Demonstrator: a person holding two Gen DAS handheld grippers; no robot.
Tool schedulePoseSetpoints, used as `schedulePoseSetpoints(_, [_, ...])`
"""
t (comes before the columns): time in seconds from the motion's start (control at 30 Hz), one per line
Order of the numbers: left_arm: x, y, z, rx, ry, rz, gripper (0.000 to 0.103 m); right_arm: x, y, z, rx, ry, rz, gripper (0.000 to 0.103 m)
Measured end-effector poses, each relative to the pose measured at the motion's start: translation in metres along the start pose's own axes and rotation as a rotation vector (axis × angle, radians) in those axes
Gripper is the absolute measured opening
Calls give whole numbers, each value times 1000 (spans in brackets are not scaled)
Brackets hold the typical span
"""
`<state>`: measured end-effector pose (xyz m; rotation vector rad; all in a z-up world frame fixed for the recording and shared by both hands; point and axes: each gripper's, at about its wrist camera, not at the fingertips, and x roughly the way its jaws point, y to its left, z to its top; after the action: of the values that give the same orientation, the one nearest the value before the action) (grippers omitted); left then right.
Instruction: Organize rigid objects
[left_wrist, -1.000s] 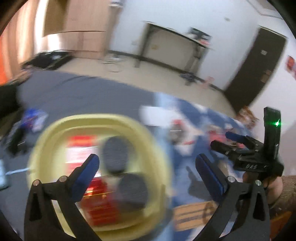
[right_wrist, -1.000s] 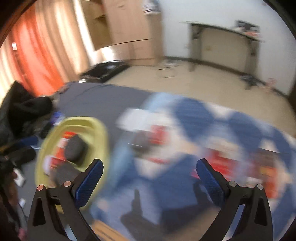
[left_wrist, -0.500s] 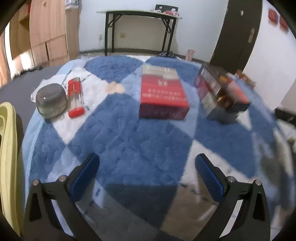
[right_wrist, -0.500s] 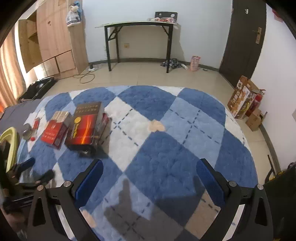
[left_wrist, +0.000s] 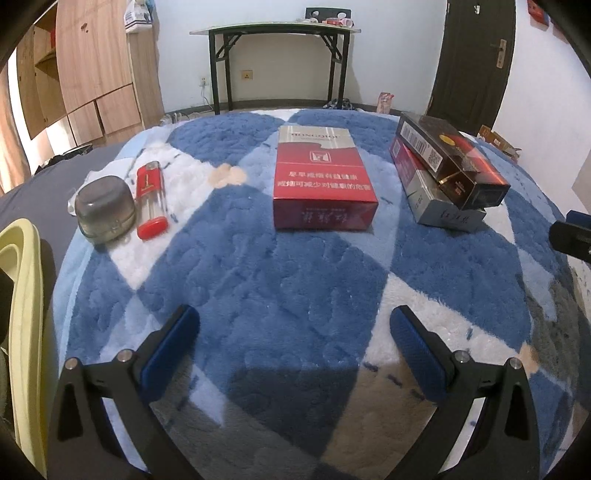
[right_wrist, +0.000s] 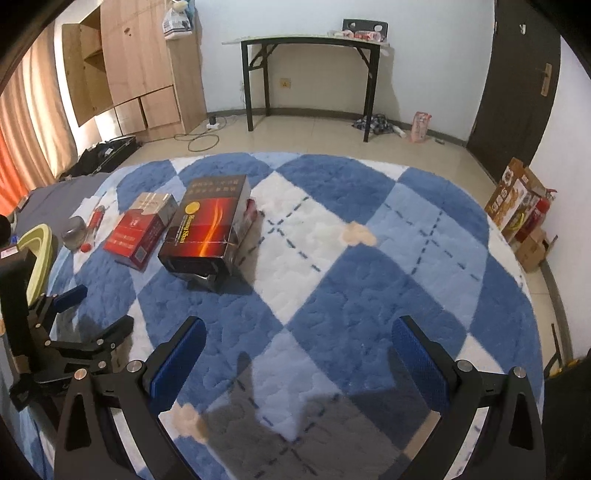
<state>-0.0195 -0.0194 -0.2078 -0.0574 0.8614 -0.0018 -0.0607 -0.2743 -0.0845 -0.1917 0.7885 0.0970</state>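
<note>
Nearest in the left wrist view, the left gripper (left_wrist: 293, 341) hangs over the blue-and-white diamond-patterned plush rug (left_wrist: 295, 280) with its blue-padded jaws spread wide and nothing between them. The right gripper (right_wrist: 297, 347) likewise stands wide and empty above the rug's near edge, to the right of the left one.

At the near left edge lies the rim of a pale yellow plastic basin (left_wrist: 24, 295). Farther off, left of centre, a small round grey lidded tin (left_wrist: 104, 210) sits just beside a red-and-clear plastic lighter (left_wrist: 151, 199). In the middle lies a flat red cigarette carton (left_wrist: 323, 181). To its right, a dark brown-and-red carton (left_wrist: 454, 162) rests askew on top of a silver-and-maroon carton (left_wrist: 436, 199).

Beyond the rug, a black-legged folding table (left_wrist: 277, 62) stands against the far white wall, a wooden cabinet (left_wrist: 99, 70) far left, a dark door (left_wrist: 476, 59) far right.
</note>
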Motion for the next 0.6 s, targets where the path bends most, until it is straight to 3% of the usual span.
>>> schedulePoseSetpoints(0.6, [0, 0, 1, 0, 0, -1, 103, -11, -3, -2, -6, -8, -41, 103])
